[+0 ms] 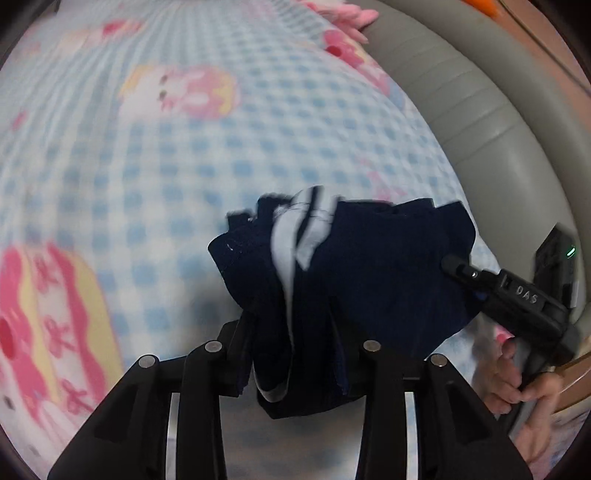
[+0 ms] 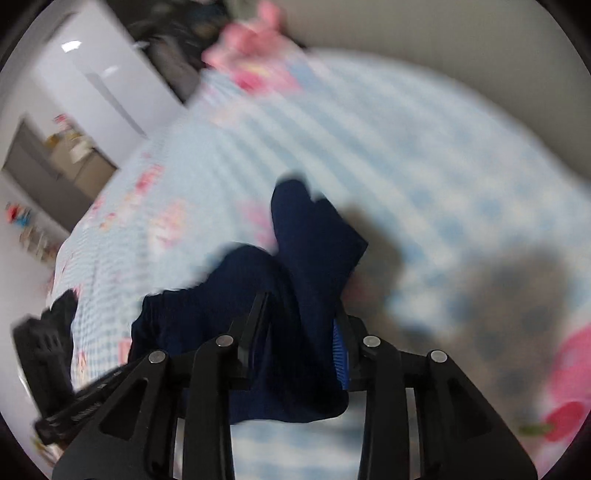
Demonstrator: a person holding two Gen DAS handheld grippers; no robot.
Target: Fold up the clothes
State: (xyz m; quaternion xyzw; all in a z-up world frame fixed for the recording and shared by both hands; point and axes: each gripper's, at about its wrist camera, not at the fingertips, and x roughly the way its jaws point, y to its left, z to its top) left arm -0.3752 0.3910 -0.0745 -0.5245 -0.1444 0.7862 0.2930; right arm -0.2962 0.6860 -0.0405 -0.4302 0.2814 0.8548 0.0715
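- I see a big bed [image 1: 184,155] with a blue and white check sheet and pink cartoon pictures on it. It fills most of both views and looks blurry.
- A grey padded headboard [image 1: 491,122] curves along the far right side of the bed.
- A pink frilly thing [image 1: 351,14] lies at the far end of the bed. I cannot tell what it is.
- The dark blue clothing [image 1: 369,266] is bunched up and held above the sheet, near me. It has a pale blue stripe part [image 1: 291,243] on it.
- My left gripper [image 1: 295,343] is pinching the near edge of the dark blue clothing.
- My right gripper [image 2: 301,325] is pinching the same clothing on its right side. In the left view it comes in from the right, with a hand [image 1: 517,384] on its handle.
- The clothing drops a dark shadow [image 2: 517,295] on the sheet.
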